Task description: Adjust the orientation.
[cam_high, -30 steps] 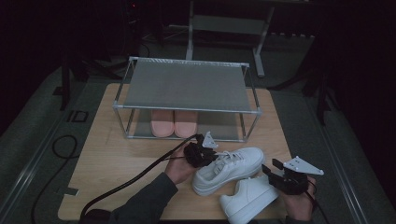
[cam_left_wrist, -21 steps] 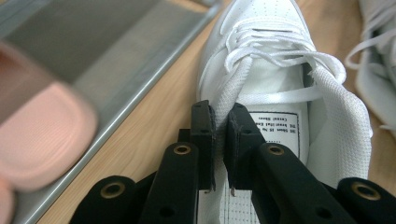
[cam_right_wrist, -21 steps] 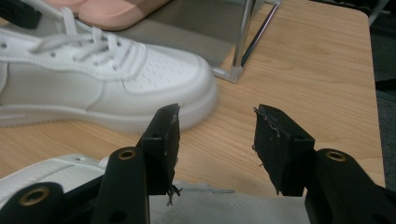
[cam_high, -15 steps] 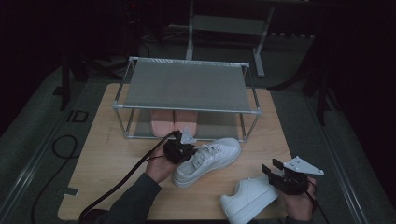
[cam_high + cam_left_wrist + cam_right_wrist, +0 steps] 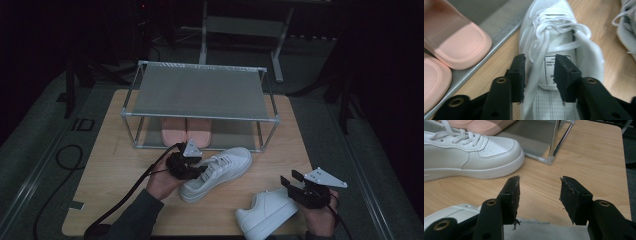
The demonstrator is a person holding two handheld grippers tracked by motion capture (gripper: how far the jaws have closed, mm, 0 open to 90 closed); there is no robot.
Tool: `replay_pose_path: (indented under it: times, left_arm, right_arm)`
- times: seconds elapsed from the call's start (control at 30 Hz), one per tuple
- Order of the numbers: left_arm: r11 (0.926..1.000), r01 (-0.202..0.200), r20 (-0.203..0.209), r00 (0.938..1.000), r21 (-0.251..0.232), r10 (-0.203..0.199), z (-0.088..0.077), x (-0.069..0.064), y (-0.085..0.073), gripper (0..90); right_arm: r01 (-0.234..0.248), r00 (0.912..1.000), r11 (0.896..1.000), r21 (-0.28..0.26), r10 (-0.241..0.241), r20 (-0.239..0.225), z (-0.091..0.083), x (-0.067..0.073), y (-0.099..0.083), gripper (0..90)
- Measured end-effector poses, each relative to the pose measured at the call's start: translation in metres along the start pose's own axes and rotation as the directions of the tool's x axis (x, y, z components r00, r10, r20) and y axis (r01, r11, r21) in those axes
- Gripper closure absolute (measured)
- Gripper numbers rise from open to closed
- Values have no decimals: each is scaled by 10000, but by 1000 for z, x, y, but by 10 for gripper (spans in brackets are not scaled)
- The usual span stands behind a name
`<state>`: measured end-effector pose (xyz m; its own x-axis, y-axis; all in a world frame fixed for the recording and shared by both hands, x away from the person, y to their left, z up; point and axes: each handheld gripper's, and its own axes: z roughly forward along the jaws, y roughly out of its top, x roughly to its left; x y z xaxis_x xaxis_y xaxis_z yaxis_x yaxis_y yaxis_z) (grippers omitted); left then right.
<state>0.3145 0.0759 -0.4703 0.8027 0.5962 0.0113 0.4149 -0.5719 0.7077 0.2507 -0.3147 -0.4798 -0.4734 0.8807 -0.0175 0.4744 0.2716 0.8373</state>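
White sneaker [image 5: 216, 171]: on the counter [image 5: 115, 165] just before the shoe rack's [image 5: 200, 92] front edge, toe toward the rack. Left hand-held gripper [image 5: 192, 170]: jaws just opened, straddling the sneaker's tongue without pressing. Right hand-held gripper [image 5: 295, 186]: jaws wide, empty, over a second sneaker [image 5: 265, 215] at the counter's near edge.

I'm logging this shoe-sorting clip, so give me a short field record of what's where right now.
left hand-held gripper: jaws just opened, astride the tongue of the front sneaker, pads not pressing
right hand-held gripper: open, above the second sneaker
rack: metal, two shelves, at the back of the table
pink slippers: a pair on the lower shelf
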Motion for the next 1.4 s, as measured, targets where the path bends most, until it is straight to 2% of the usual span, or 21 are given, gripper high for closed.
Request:
replay_pose_path:
  times: [0.27,0.47,0.67,0.7,0.77,0.83,0.87,0.97,1.0,1.07,1.1,1.13,1.23,1.4]
  left_arm:
    - [9996,46,180,9998,-289,-41,-17,-1,-2,556]
    - [9989,119,521,9986,-461,-94,-23,-2,-2,553]
    - [9977,382,590,9977,-560,-349,-22,3,-7,550]
    - [9973,457,629,9971,-573,-421,-22,4,-8,551]
    - [9971,479,618,9971,-589,-442,-22,5,-9,552]
    - [9969,494,650,9969,-615,-454,-23,5,-9,552]
    - [9966,530,682,9965,-625,-487,-23,6,-9,552]
    - [9963,603,744,9957,-613,-557,-22,7,-11,552]
    - [9959,661,780,9951,-621,-612,-22,8,-12,552]
    - [9960,673,813,9947,-585,-625,-22,9,-13,552]
    - [9960,673,813,9947,-585,-625,-22,9,-13,552]
    - [9958,691,794,9948,-594,-643,-22,9,-13,552]
    - [9948,799,815,9939,-635,-747,-23,11,-15,552]
    - [9944,858,886,9928,-615,-801,-23,13,-17,551]
  right_arm:
    - [-69,10000,10000,-10,69,-8,0,0,0,485]
    - [-103,9998,9999,-53,104,165,-5,-1,2,475]
    - [-195,9985,9994,-297,210,513,-18,-11,5,480]
    - [-351,9966,9987,-381,378,734,-25,-17,5,492]
    - [-467,9948,9980,-415,502,890,-29,-22,4,502]
    - [-529,9936,9977,-426,569,975,-32,-24,3,526]
    - [-613,9913,9972,-429,658,1142,-37,-27,2,579]
    - [-628,9881,9970,-458,686,1380,-41,-30,2,630]
    - [-568,9853,9975,-416,627,1588,-45,-32,1,680]
    - [-475,9788,9986,-250,515,1985,-47,-34,0,731]
    - [-475,9788,9986,-250,515,1985,-47,-34,0,731]
    - [-438,9743,9990,-51,439,2208,-48,-35,-3,789]
    - [-408,9686,9989,244,336,2463,-48,-36,-6,871]
    - [-322,9610,9971,696,118,2762,-46,-36,-12,899]
